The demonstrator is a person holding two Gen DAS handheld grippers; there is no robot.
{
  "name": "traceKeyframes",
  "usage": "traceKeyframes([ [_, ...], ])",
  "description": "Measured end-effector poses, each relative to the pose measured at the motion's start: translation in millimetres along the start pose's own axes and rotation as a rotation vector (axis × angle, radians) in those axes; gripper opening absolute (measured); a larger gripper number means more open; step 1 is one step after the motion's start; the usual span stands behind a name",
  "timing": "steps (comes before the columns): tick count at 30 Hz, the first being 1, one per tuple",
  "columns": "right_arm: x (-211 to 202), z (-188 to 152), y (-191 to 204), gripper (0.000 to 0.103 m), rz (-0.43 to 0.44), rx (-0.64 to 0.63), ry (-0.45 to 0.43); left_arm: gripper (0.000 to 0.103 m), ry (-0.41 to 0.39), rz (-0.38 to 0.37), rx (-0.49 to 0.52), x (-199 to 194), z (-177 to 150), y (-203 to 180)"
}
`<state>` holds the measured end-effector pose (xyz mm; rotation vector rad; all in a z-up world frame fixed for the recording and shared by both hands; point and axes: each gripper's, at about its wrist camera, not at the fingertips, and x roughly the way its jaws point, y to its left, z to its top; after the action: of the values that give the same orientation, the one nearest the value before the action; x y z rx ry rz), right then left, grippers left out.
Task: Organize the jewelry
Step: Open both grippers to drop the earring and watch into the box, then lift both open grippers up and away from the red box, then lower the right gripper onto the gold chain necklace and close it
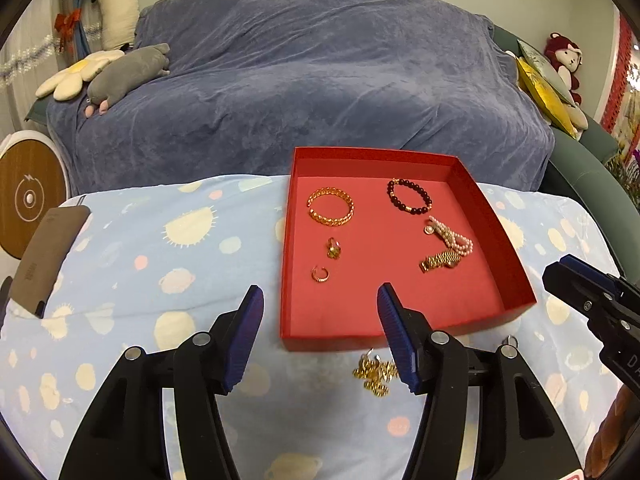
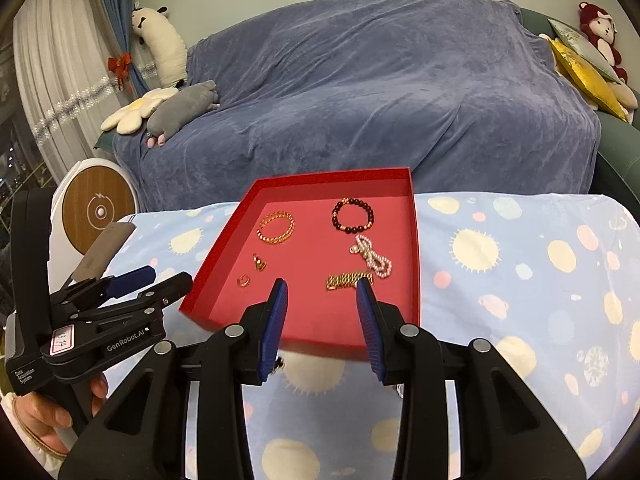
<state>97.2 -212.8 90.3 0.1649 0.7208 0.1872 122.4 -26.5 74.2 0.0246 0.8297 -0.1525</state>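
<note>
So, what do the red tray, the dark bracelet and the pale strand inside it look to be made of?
The red tray looks like matte cardboard: thin, flat, folded walls, no gloss. The dark bracelet is round glossy beads, stone or glass perhaps, with a gold spacer. The pale strand looks like small pearls, real or imitation I cannot tell.

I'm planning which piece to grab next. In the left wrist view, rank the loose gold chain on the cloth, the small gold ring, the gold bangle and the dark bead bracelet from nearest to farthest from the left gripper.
1. Loose gold chain, on the cloth in front of the red box, beside the left gripper's right finger.
2. Small gold ring, box's near left.
3. Gold bangle, far left.
4. Dark bead bracelet, far right.
</note>
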Motion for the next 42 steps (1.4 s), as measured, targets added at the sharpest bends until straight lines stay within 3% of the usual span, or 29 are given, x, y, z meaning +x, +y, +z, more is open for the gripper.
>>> traceKeyframes([
  [12, -19, -62, 6, 0.035, 0.026, 0.033, 0.079, 0.057, 0.049, 0.032, -0.043, -23, -65, 2],
  [26, 42, -68, 35, 0.033, 0.047, -0.023, 0.173, 0.057, 0.098, 0.033, -0.046, -6, -83, 15],
  [35, 82, -63, 54, 0.032, 0.031, -0.099, 0.185, 0.057, 0.117, 0.032, -0.065, -1, -87, 30],
  [40, 101, -66, 53, 0.025, 0.009, -0.113, 0.213, 0.057, 0.126, 0.021, -0.061, 0, -89, 31],
  [42, 105, -68, 53, 0.013, -0.003, -0.123, 0.215, 0.057, 0.126, 0.012, -0.067, 1, -87, 30],
])
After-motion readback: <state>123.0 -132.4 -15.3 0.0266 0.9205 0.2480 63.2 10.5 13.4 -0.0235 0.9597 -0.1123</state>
